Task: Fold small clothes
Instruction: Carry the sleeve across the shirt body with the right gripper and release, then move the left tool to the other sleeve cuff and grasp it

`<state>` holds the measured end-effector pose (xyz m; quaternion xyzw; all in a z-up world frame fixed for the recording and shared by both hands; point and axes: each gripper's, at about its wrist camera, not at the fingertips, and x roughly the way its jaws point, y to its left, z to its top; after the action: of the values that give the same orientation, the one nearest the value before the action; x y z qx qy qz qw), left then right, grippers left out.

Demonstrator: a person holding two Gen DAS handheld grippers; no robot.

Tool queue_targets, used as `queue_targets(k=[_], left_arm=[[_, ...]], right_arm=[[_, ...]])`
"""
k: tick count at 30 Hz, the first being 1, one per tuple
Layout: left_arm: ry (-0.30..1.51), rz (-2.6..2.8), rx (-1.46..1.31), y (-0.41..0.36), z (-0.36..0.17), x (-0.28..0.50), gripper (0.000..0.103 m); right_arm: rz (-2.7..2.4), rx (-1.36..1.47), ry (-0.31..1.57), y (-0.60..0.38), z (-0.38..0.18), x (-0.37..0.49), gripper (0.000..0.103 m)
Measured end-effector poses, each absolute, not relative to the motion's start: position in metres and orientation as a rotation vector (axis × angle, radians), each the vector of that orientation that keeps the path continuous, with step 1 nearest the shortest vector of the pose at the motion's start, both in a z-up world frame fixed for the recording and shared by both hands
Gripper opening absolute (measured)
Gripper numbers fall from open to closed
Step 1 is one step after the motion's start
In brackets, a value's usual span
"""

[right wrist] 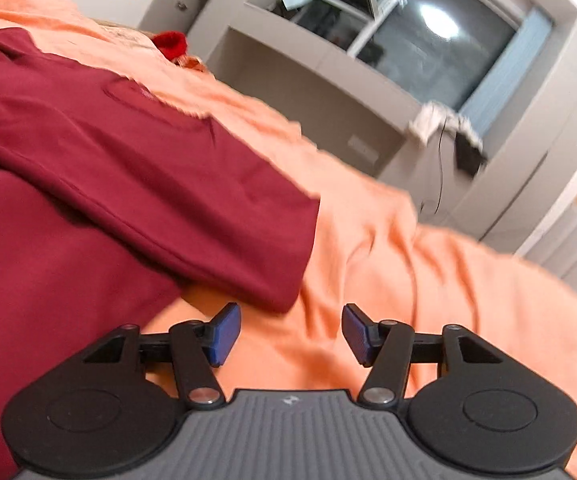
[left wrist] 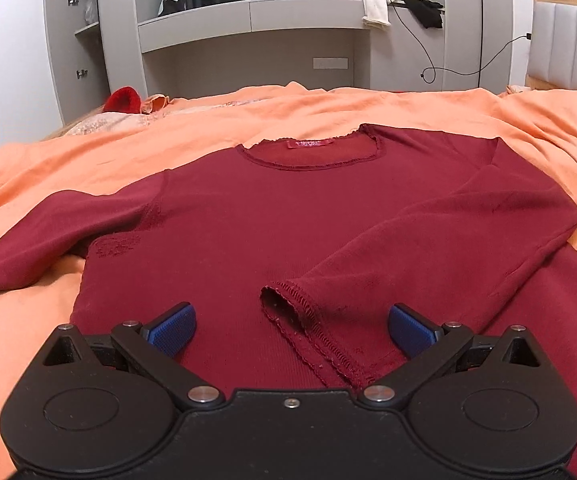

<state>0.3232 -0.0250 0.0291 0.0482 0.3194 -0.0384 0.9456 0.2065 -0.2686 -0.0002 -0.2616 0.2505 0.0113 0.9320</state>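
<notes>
A dark red long-sleeved top [left wrist: 248, 216] lies flat on the orange bedsheet [left wrist: 88, 152], neckline and pink label [left wrist: 308, 143] at the far side. Its right sleeve [left wrist: 428, 232] is folded across the body, with the cuff [left wrist: 288, 308] lying between the jaws of my left gripper [left wrist: 290, 330], which is open and empty just above the cloth. The left sleeve [left wrist: 28, 240] stretches out to the left. My right gripper [right wrist: 290, 334] is open and empty over the orange sheet [right wrist: 408, 272], just right of the top's folded edge [right wrist: 208, 200]. The right wrist view is tilted and blurred.
A grey built-in desk unit [left wrist: 256, 20] with a window stands beyond the bed. Clothes [left wrist: 400, 4] and a cable hang off its ledge. A red item [left wrist: 122, 100] lies at the bed's far left. A padded headboard [left wrist: 568, 52] is on the right.
</notes>
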Motion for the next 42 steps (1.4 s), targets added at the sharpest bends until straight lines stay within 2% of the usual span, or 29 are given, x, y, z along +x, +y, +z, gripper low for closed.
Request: queue_targets(k=[3,5,7,8,13,21,24,27,29,31,35,36,40,42], left_arm=[[0.653,-0.079,0.099,-0.025,0.029,0.323,0.103],[0.651,-0.080,0.104,-0.025,0.028,0.323,0.103],[0.648,-0.081,0.108,-0.026,0.027,0.323,0.103],[0.648,-0.082,0.109,-0.025,0.026,0.323,0.103],[0.651,-0.086,0.107,-0.025,0.026,0.324,0.103],[0.643,-0.097,0.141,-0.029,0.025,0.321,0.103],[0.646,-0.121,0.114,-0.023,0.028,0.321,0.103],[0.637,-0.153,0.061,-0.011,0.036,0.320,0.102],[0.614,-0.145,0.026,-0.002,0.041,0.317,0.102],[0.581,-0.128,-0.008,0.010,0.048,0.314,0.102],[0.534,-0.047,-0.080,0.040,0.060,0.311,0.102],[0.526,-0.017,-0.103,0.049,0.063,0.311,0.102],[0.497,0.130,-0.190,0.092,0.069,0.311,0.102],[0.483,0.217,-0.223,0.116,0.071,0.308,0.102]], right_arm=[[0.027,-0.543,0.495,-0.272,-0.009,0.211,0.058],[0.011,-0.574,0.471,-0.269,-0.013,0.216,0.054],[0.018,-0.575,0.472,-0.263,-0.015,0.223,0.015],[0.023,-0.570,0.480,-0.257,-0.005,0.246,0.013],[0.021,-0.461,0.508,-0.269,0.011,0.254,0.009],[0.028,-0.425,0.519,-0.269,0.011,0.251,0.011],[0.031,-0.401,0.513,-0.270,0.018,0.245,0.016],[0.033,-0.379,0.504,-0.271,0.025,0.236,0.043],[0.041,-0.365,0.492,-0.269,0.031,0.229,0.049],[0.046,-0.348,0.476,-0.266,0.038,0.223,0.062],[0.080,-0.276,0.440,-0.259,0.054,0.209,0.079],[0.098,-0.244,0.432,-0.256,0.058,0.206,0.087],[0.191,-0.146,0.418,-0.241,0.068,0.197,0.102],[0.253,-0.100,0.415,-0.233,0.071,0.193,0.103]])
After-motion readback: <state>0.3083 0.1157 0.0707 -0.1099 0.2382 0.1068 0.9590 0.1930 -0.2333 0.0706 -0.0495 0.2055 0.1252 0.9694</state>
